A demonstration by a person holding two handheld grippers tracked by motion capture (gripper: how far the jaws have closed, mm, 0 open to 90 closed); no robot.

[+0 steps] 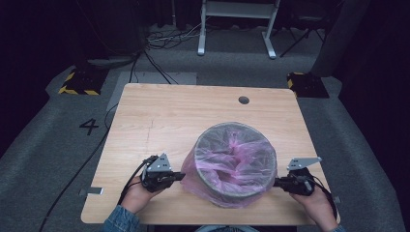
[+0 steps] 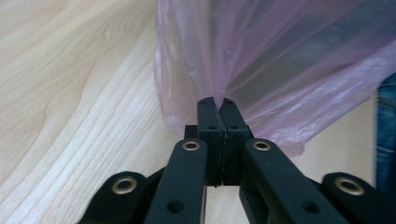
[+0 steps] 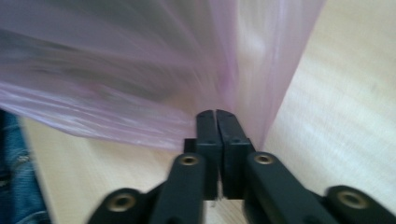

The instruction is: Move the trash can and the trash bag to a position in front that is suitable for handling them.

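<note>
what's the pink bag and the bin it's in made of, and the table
Pink bag: thin translucent plastic film, glossy, creased and see-through. Bin: mostly hidden under the liner; grey rim shows, material unclear. Table: pale wood-grain top, matte, possibly laminate.

pink bag blurred in the right gripper view, bin's wall hidden under it, forearms cut off below

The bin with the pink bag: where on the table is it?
In the high view the bin stands right of centre near the table's front edge, between the left gripper and right gripper.
</note>
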